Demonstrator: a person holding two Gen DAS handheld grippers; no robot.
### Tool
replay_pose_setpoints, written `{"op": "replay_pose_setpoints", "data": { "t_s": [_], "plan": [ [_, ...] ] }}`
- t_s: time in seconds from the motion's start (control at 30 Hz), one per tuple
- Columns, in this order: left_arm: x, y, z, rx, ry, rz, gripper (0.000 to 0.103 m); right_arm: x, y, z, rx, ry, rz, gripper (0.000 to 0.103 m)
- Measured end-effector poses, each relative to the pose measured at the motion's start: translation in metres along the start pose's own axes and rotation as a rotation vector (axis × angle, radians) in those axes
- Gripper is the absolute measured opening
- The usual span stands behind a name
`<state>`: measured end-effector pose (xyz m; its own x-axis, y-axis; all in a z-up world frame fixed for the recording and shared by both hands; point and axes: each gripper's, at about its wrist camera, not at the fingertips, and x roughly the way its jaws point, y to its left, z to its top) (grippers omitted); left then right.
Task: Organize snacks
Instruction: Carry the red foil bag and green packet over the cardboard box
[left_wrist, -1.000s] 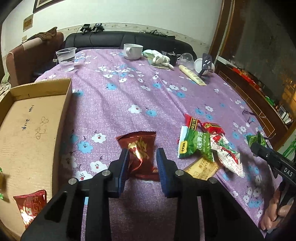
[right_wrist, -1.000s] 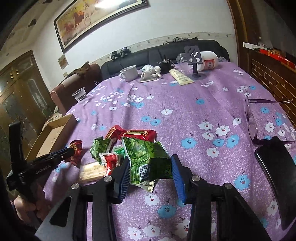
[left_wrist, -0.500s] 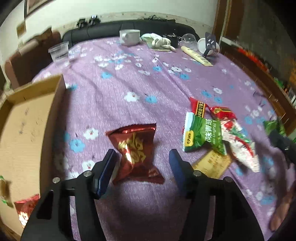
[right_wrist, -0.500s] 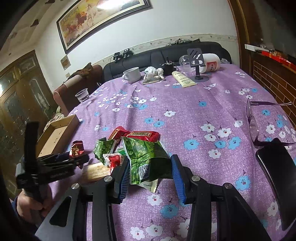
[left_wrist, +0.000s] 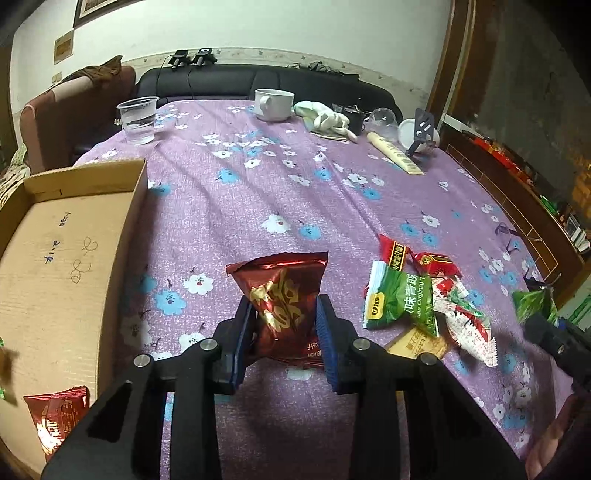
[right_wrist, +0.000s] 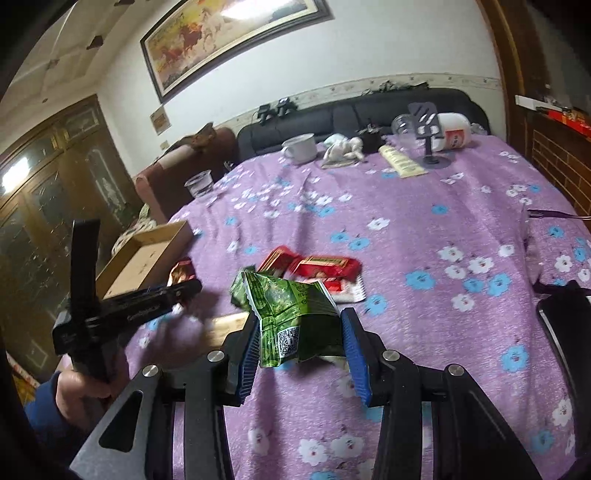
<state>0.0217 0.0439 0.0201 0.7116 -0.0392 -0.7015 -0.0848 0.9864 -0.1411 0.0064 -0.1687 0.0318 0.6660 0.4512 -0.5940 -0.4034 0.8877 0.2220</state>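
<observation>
In the left wrist view my left gripper (left_wrist: 284, 310) is closing its jaws on a dark red snack packet (left_wrist: 280, 280), and both pads press its sides just above the purple flowered tablecloth. A cardboard box (left_wrist: 55, 277) lies to its left with another red packet (left_wrist: 55, 417) inside. My right gripper (right_wrist: 300, 325) is shut on a crumpled green snack packet (right_wrist: 291, 302), which it holds off the cloth. Between the two grippers lies a pile of loose snacks: a green packet (left_wrist: 402, 302), red packets (left_wrist: 424, 258) and a white-and-red one (left_wrist: 465, 325).
At the far end of the table stand a plastic cup of water (left_wrist: 137, 120), a white mug (left_wrist: 273, 104), a cream tube (left_wrist: 393, 153) and a phone stand (right_wrist: 428, 125). Glasses (right_wrist: 554, 214) and a black phone (right_wrist: 569, 325) lie at the right. A black sofa stands behind.
My left jaws widened, came forward around the dark red packet and closed on it. The right gripper kept its hold on the green packet and tilted slightly.
</observation>
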Motion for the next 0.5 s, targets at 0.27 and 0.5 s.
{"op": "replay_pose_setpoints", "data": {
  "t_s": [0.27, 0.5],
  "plan": [
    [0.003, -0.002, 0.001, 0.012, 0.006, -0.022, 0.03, 0.018, 0.003, -0.008, -0.011, 0.079, -0.005, 0.043],
    [0.002, -0.003, 0.001, 0.011, 0.001, -0.029, 0.03, 0.022, -0.008, -0.009, 0.028, 0.099, -0.002, 0.043]
  ]
}}
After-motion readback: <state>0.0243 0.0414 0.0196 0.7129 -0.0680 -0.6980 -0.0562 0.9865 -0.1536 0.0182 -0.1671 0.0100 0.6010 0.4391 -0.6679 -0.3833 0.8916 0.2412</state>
